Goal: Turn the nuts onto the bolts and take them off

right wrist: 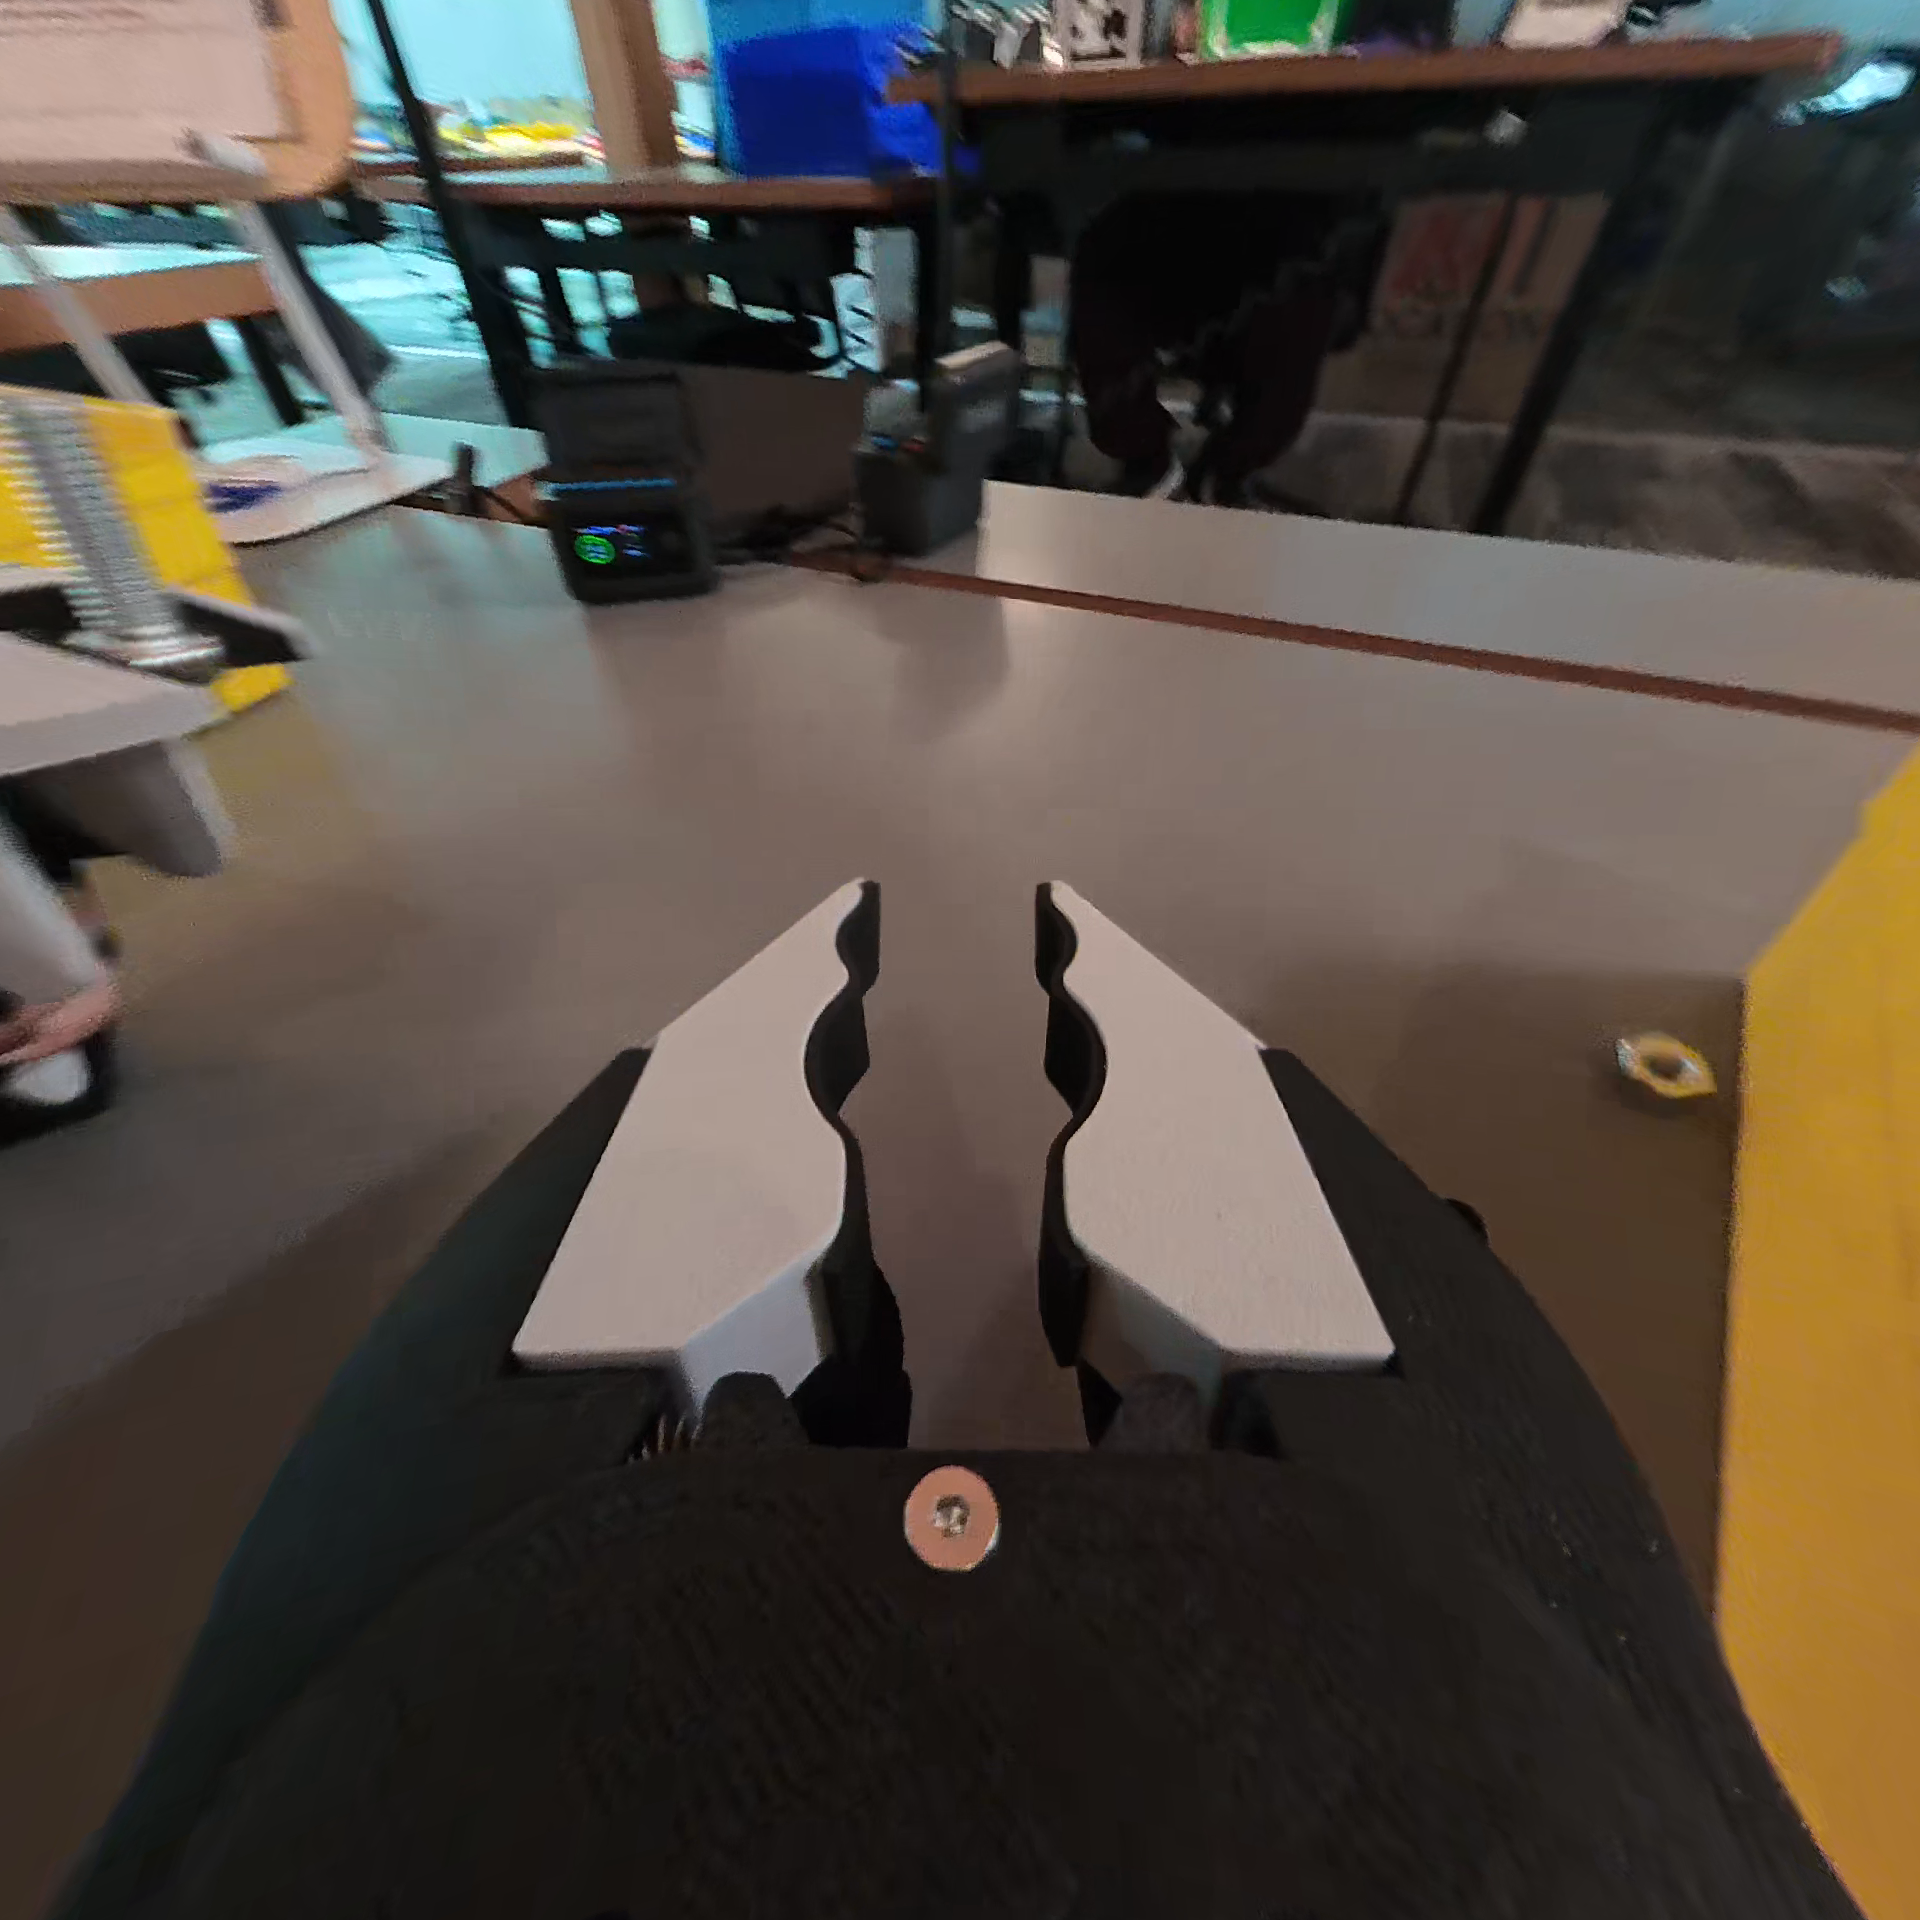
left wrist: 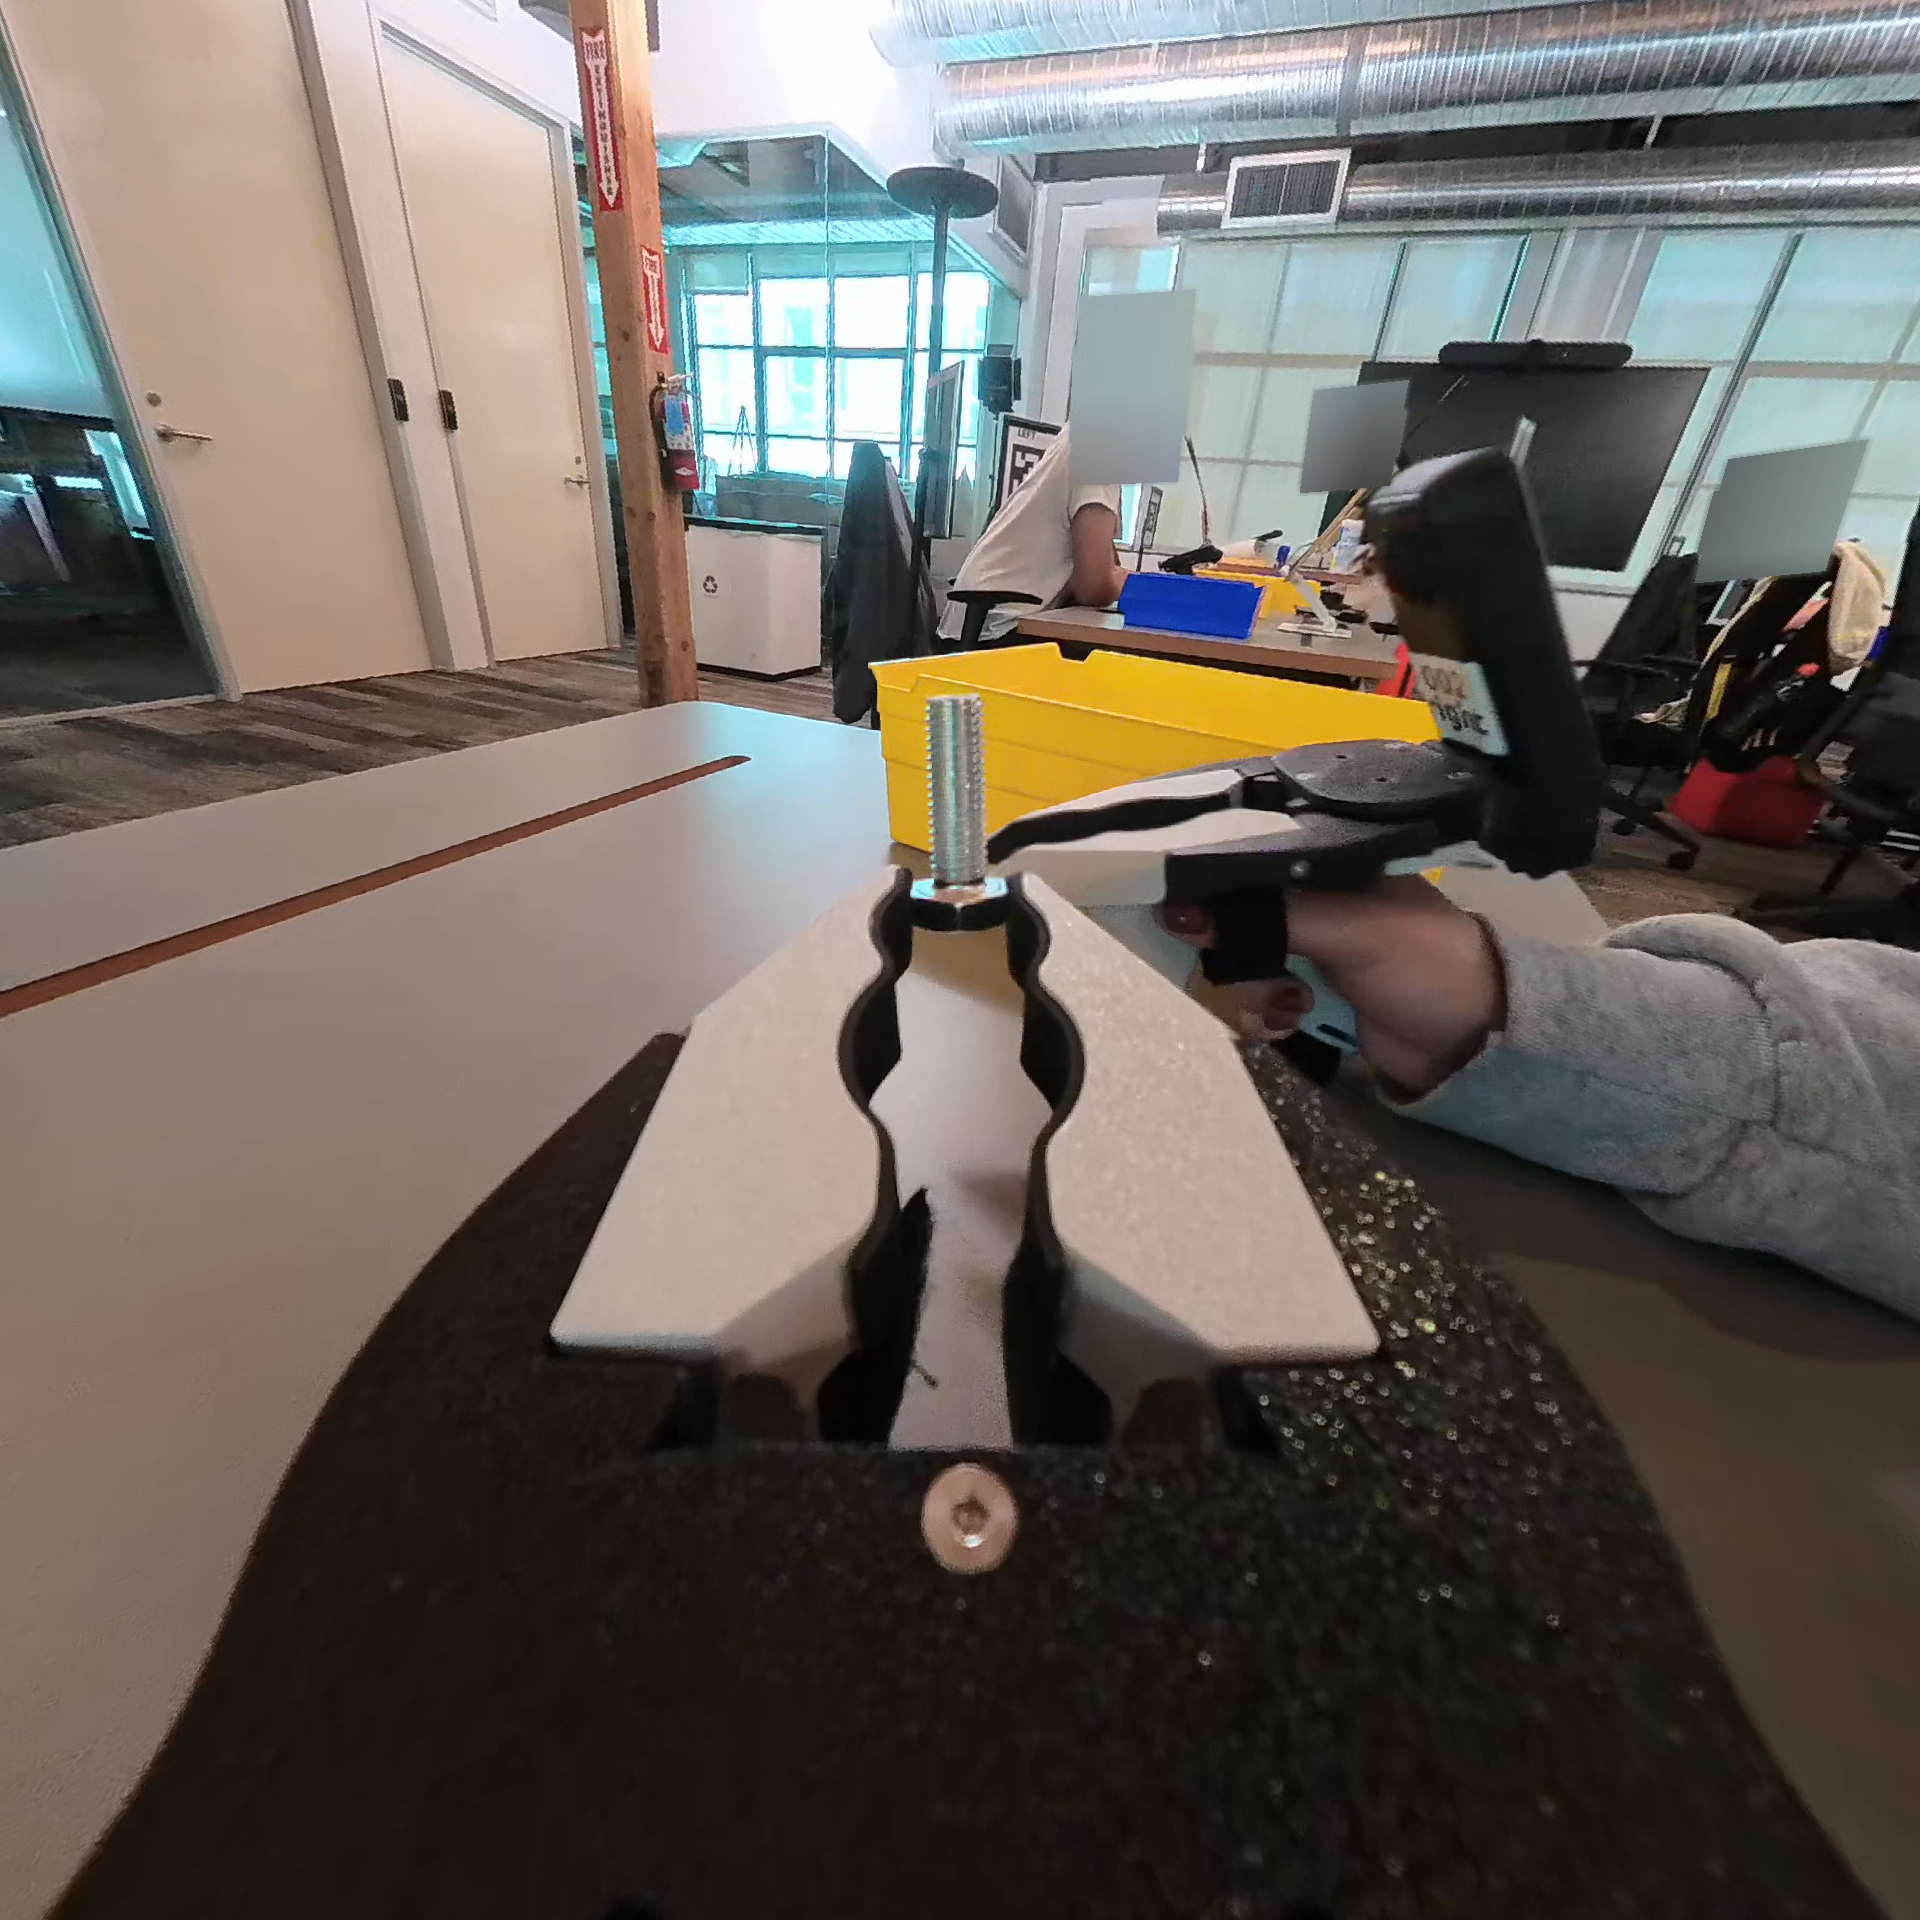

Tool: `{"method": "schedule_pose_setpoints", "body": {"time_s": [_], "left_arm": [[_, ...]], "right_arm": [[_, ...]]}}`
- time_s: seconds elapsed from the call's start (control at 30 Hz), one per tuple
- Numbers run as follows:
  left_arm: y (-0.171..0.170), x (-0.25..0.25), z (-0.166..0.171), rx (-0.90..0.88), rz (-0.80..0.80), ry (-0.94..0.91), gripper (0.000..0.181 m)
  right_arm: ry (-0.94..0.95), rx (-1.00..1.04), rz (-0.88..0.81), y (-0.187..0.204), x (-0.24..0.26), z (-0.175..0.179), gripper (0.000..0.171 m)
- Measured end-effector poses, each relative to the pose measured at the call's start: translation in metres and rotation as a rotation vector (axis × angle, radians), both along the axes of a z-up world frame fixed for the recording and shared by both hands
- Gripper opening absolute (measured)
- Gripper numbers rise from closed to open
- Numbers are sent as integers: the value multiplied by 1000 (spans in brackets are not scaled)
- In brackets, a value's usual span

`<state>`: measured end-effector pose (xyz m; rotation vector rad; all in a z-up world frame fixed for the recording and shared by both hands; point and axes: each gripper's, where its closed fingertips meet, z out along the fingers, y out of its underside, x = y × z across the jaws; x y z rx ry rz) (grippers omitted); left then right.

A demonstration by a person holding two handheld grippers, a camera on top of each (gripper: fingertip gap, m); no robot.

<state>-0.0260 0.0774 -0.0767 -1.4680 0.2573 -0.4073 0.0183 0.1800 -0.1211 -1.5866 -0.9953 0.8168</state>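
My left gripper (left wrist: 958, 896) is shut on the hex head of a silver bolt (left wrist: 955, 784), which stands upright with its thread pointing up and bare. The bolt also shows blurred at the left edge of the right wrist view (right wrist: 99, 540), held in the left gripper (right wrist: 156, 649). My right gripper (right wrist: 957, 902) is open and empty, low over the grey table (right wrist: 1143, 810). It also shows in the left wrist view (left wrist: 1003, 847), just right of the bolt, held by a hand in a grey sleeve. A loose silver nut (right wrist: 1663, 1070) lies on the table to its right, beside a yellow bin.
A yellow bin (left wrist: 1122, 727) stands behind the bolt, and its wall fills the right edge of the right wrist view (right wrist: 1829, 1299). A small black device with a lit screen (right wrist: 629, 556) sits at the table's far side. A seam (left wrist: 364, 883) runs across the table. People sit at desks beyond.
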Motion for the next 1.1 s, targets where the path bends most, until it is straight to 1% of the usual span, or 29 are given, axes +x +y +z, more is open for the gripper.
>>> {"method": "schedule_pose_setpoints", "body": {"time_s": [0.03, 0.37, 0.53, 0.63, 0.73, 0.8, 0.93, 1.03, 1.07, 1.1], "left_arm": [[0, 0, 0, 0, 0, 2, 13], [1, 1, -2, -11, -7, 2, 15], [1, 2, -2, -14, -10, 5, 15], [2, 2, -3, -18, -11, 9, 15], [3, 4, -4, -25, -14, 19, 15], [3, 5, -5, -29, -17, 28, 15], [3, 6, -6, -31, -19, 40, 15], [3, 6, -6, -31, -19, 36, 15], [3, 6, -6, -30, -19, 33, 15], [3, 5, -5, -30, -18, 30, 15]], "right_arm": [[-8, -10, -31, 9, 5, -2, 29], [-97, -43, -211, 77, 53, -15, 29], [-246, -95, -338, 103, 70, -37, 41], [-336, -163, -436, 115, 78, -53, 42], [-426, -201, -576, 128, 85, -66, 42], [-429, -210, -651, 137, 86, -66, 42], [-416, -235, -705, 151, 79, -67, 42], [-402, -256, -707, 156, 76, -68, 36], [-393, -268, -694, 155, 74, -68, 31], [-382, -283, -678, 155, 73, -69, 21]]}}
